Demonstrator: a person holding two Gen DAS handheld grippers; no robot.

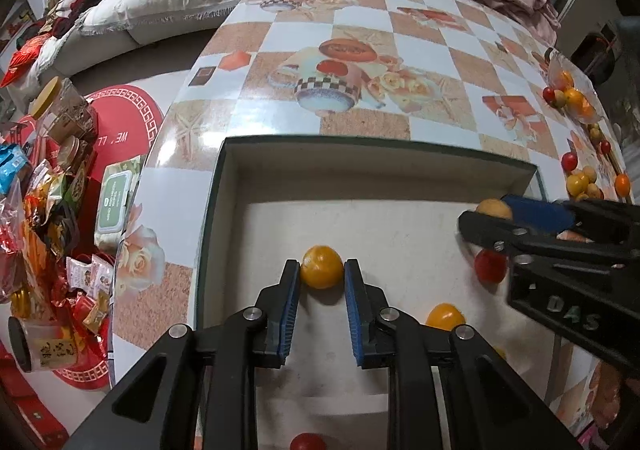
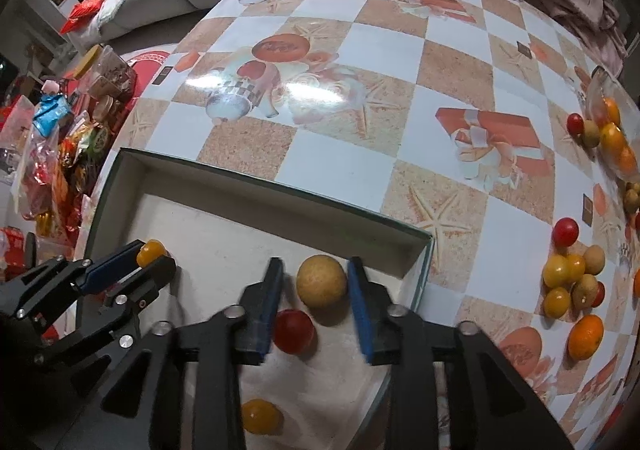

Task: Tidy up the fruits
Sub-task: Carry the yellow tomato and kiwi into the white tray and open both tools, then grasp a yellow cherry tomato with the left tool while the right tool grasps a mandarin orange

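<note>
A shallow box with a dark green rim and white floor lies on the checkered table. My left gripper points down into it and is shut on a yellow-orange fruit. In the right wrist view that gripper shows at the left with the same fruit. My right gripper stands open over the box's far right corner. A tan round fruit lies between its pads, with a gap on the left side. A red tomato and a yellow fruit rest on the box floor.
Loose red, yellow and tan fruits and an orange lie on the table right of the box. A clear plastic container of fruit lies farther back. Snack packets and jars crowd a lower surface to the left.
</note>
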